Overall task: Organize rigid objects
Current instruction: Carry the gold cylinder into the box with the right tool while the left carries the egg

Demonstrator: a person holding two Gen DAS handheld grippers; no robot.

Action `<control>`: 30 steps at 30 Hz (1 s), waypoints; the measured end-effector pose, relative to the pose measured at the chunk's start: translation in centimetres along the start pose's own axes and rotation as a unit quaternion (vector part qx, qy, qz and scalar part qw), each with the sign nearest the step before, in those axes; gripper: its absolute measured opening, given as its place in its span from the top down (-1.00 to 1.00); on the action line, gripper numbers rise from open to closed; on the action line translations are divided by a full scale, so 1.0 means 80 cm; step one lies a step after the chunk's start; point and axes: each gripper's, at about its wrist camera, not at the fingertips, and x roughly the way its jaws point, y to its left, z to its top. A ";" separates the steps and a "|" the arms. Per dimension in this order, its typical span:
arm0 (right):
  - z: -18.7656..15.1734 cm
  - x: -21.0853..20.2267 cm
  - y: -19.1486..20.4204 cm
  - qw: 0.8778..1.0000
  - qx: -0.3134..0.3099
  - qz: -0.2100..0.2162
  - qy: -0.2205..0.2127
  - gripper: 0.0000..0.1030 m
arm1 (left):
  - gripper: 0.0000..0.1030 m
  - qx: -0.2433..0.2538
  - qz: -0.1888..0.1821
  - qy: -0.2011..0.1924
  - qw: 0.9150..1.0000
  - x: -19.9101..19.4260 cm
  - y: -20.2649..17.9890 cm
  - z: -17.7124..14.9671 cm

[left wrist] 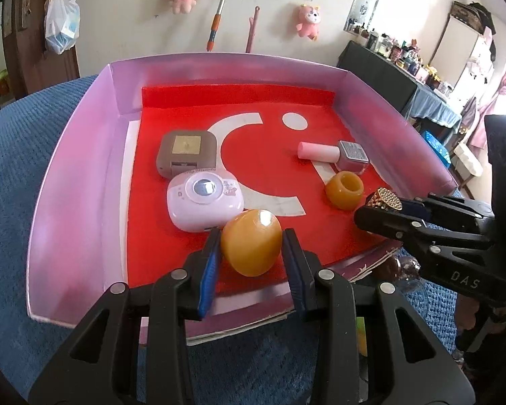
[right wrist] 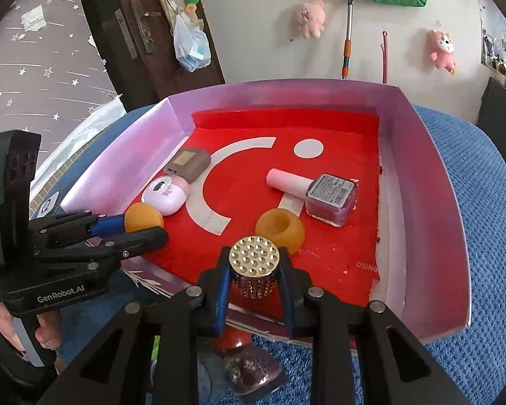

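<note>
A shallow pink cardboard tray (left wrist: pixel 67 182) with a red paper liner printed with white curved shapes sits on a blue knitted cloth (left wrist: pixel 13 175), and everything here is placed against that tray. Nearest the tray's left wall lies a taupe rounded-square plastic case with a gold panel on its lid (left wrist: pixel 186 152), and just in front of it, touching its near edge, a pale lilac rounded case with a round silver window (left wrist: pixel 204 200). At the tray's near edge, just right of the lilac case, the left gripper (left wrist: pixel 251 248) has its blue-padded jaws closed on a smooth amber egg-shaped stone (left wrist: pixel 251 246), one pad pressing each side; whether the stone's underside touches the red liner cannot be told. Towards the middle right of the tray a pink-capped square glass nail polish bottle (left wrist: pixel 337 155) lies on its side, cap pointing towards the tray's left wall. Just in front of it stands a stubby amber translucent cup with a round opening (left wrist: pixel 344 190), close to the bottle but apart from it. At the tray's near right edge the right gripper (right wrist: pixel 254 270) is clamped on a small dark cylinder studded with rhinestones and topped by a gold disc set with clear stones (right wrist: pixel 254 257), held above the liner's front edge, just in front of the amber cup. Outside the tray, beyond its front edge on the blue cloth, lies a dark glittery bottle (right wrist: pixel 253 371), partly hidden by the right gripper.
</note>
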 end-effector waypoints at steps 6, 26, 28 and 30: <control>0.004 0.009 -0.005 1.000 0.006 0.001 0.006 0.47 | 0.34 0.004 0.014 0.004 1.000 0.009 0.002 0.005; 0.020 0.030 -0.009 0.999 -0.002 -0.034 -0.005 0.47 | 0.34 -0.006 0.028 -0.005 1.000 0.030 0.007 0.024; 0.021 0.032 -0.009 0.999 -0.003 -0.040 -0.007 0.47 | 0.34 -0.007 0.027 -0.004 1.000 0.030 0.008 0.025; 0.022 0.034 -0.009 0.999 -0.006 -0.044 -0.008 0.47 | 0.34 -0.007 0.027 -0.004 1.000 0.030 0.008 0.025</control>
